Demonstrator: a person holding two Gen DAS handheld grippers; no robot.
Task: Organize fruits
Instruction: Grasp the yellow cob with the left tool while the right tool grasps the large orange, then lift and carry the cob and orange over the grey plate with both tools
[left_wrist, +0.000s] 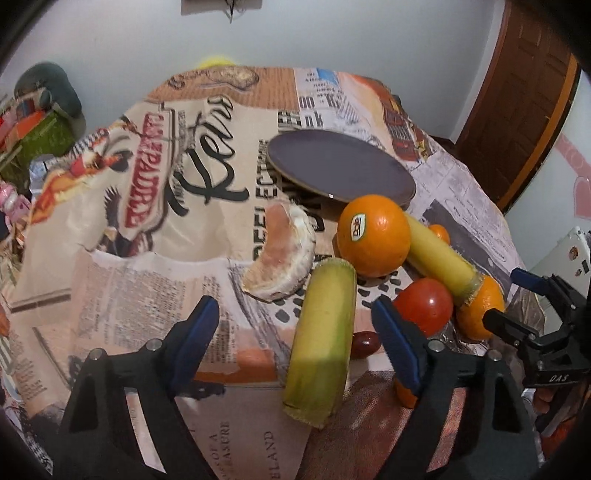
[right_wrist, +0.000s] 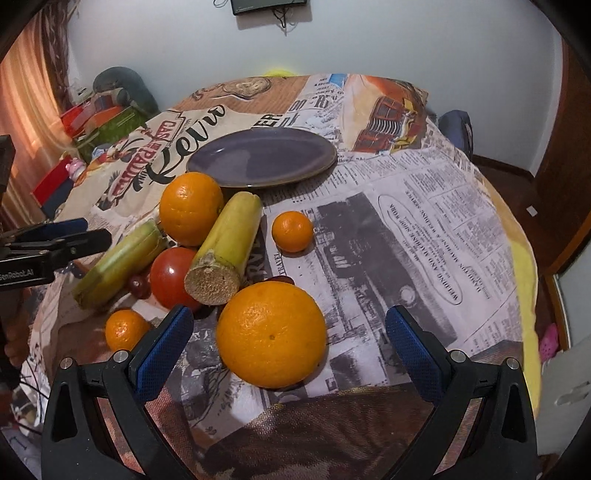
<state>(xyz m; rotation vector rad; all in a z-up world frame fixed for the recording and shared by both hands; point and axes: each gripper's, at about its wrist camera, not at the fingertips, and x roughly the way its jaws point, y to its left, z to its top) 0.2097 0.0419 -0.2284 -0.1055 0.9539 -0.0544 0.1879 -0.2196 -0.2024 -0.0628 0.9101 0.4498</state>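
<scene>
An empty purple plate (left_wrist: 338, 168) (right_wrist: 262, 157) sits mid-table. Before it lie two sugarcane pieces (left_wrist: 321, 341) (right_wrist: 225, 245), large oranges (left_wrist: 373, 234) (right_wrist: 271, 334), a red tomato (left_wrist: 424, 304) (right_wrist: 170, 277), small mandarins (right_wrist: 291, 230) (right_wrist: 125, 328), a peeled grapefruit segment (left_wrist: 280, 251) and a dark grape (left_wrist: 365, 343). My left gripper (left_wrist: 295, 338) is open, its jaws either side of the near sugarcane piece. My right gripper (right_wrist: 288, 350) is open around the nearest orange, apart from it. The right gripper also shows in the left wrist view (left_wrist: 517, 295), and the left gripper in the right wrist view (right_wrist: 74, 236).
The table (right_wrist: 424, 221) is round, covered with a newspaper-print cloth. Boxes and clutter (right_wrist: 99, 118) stand beyond its far-left edge. A wooden door (left_wrist: 524, 99) is at the right. A white wall is behind.
</scene>
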